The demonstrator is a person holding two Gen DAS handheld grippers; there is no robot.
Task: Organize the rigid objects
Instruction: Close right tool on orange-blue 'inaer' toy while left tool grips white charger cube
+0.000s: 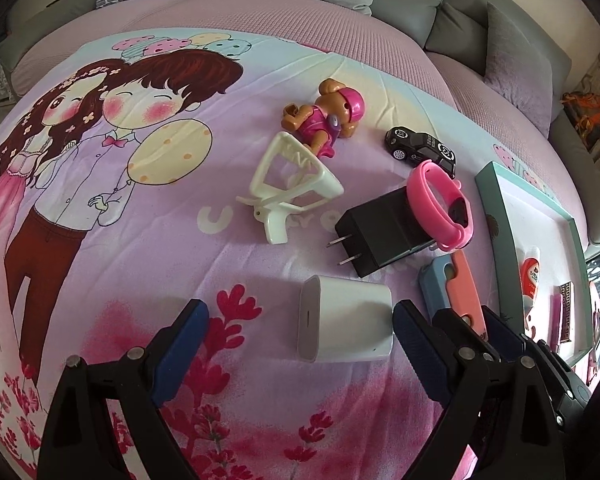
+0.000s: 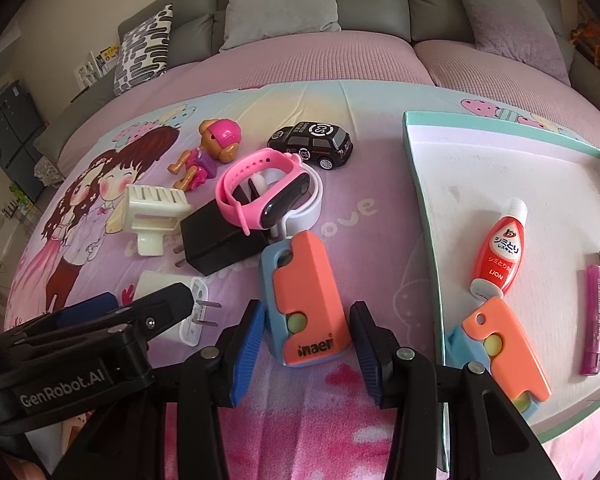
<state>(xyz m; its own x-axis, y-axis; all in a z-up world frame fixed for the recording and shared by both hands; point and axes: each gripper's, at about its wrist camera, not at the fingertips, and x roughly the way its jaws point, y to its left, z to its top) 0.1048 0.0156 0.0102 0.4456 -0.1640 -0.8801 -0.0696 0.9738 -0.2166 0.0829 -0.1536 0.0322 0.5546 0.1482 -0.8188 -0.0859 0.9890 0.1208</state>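
Note:
My left gripper (image 1: 300, 340) is open around a white charger (image 1: 346, 318) lying on the printed sheet; its fingers do not touch it. My right gripper (image 2: 308, 344) is open around an orange and blue utility knife (image 2: 304, 292). The left gripper also shows in the right wrist view (image 2: 112, 320) over the white charger (image 2: 188, 312). A white tray with a teal rim (image 2: 424, 208) at the right holds a second orange knife (image 2: 504, 352), a red tube (image 2: 500, 248) and a purple stick (image 2: 592, 320).
On the sheet lie a black charger (image 1: 384, 232), a pink watch (image 1: 440, 204), a black toy car (image 1: 420, 148), a toy dog in pink (image 1: 328, 120) and a cream clip (image 1: 292, 184). Grey sofa cushions (image 2: 284, 0) stand behind.

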